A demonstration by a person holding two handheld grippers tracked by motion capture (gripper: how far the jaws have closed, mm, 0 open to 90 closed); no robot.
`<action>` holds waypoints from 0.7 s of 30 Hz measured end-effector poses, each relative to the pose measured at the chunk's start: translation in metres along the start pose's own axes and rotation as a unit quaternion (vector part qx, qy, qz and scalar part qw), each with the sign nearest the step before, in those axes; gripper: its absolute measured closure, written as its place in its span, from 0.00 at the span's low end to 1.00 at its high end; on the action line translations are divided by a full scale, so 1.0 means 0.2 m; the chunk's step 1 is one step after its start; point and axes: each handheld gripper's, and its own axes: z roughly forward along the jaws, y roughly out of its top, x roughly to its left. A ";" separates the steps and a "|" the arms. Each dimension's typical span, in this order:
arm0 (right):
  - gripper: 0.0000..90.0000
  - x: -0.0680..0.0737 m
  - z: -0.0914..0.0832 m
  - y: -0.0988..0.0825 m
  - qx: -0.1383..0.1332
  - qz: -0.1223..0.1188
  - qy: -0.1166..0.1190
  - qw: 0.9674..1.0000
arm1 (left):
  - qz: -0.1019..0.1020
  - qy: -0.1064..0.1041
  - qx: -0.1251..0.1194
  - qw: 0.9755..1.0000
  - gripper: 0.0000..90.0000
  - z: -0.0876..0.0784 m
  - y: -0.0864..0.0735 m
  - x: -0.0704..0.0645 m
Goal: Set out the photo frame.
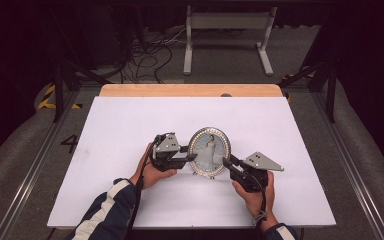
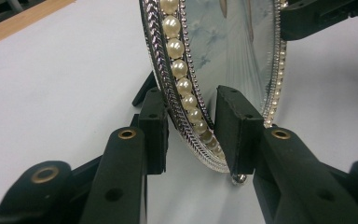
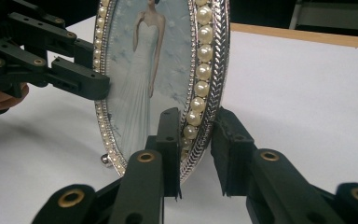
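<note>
An oval picture frame [image 1: 210, 150] with a pearl and silver rim stands upright on the white table top [image 1: 130, 125]; it holds a photo of a person in a long white dress. My left gripper [image 1: 192, 157] is shut on the frame's left rim, with one pad behind the rim and one on the glass side, as the left gripper view shows [image 2: 193, 130]. My right gripper [image 1: 226, 162] is shut on the lower right rim [image 3: 198, 149], its pads on the pearls and the back. The frame [image 3: 140, 84] rests on small ball feet.
The wooden table edge [image 1: 190, 90] runs along the far side. Beyond it on the floor are a white metal stand [image 1: 227, 30] and loose cables [image 1: 150, 55]. White surface stretches to both sides of the frame and toward the front edge.
</note>
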 end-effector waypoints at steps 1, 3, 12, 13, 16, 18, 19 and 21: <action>0.82 0.00 0.00 0.00 0.001 0.001 0.001 1.000 | 0.002 0.001 0.004 1.000 0.73 0.00 0.00 0.00; 0.82 0.00 0.00 0.00 0.002 0.001 0.003 1.000 | -0.001 -0.003 0.005 1.000 0.73 -0.01 0.00 0.00; 0.82 -0.01 0.03 0.02 0.005 -0.002 0.017 1.000 | -0.007 0.003 0.008 1.000 0.73 -0.02 -0.02 -0.02; 0.82 -0.01 0.03 0.02 0.005 -0.003 0.018 1.000 | -0.006 0.004 0.009 1.000 0.73 -0.03 -0.02 -0.02; 0.81 -0.02 0.04 0.03 0.006 -0.003 0.021 1.000 | -0.007 0.007 0.008 1.000 0.73 -0.03 -0.03 -0.03; 0.81 -0.02 0.05 0.03 0.008 -0.003 0.024 1.000 | -0.009 0.010 0.008 1.000 0.73 -0.04 -0.03 -0.04; 0.81 -0.02 0.05 0.03 0.008 -0.004 0.026 1.000 | -0.011 0.011 0.008 1.000 0.73 -0.04 -0.03 -0.04; 0.82 -0.02 0.05 0.03 0.008 -0.005 0.027 1.000 | -0.011 0.014 0.007 1.000 0.73 -0.04 -0.04 -0.04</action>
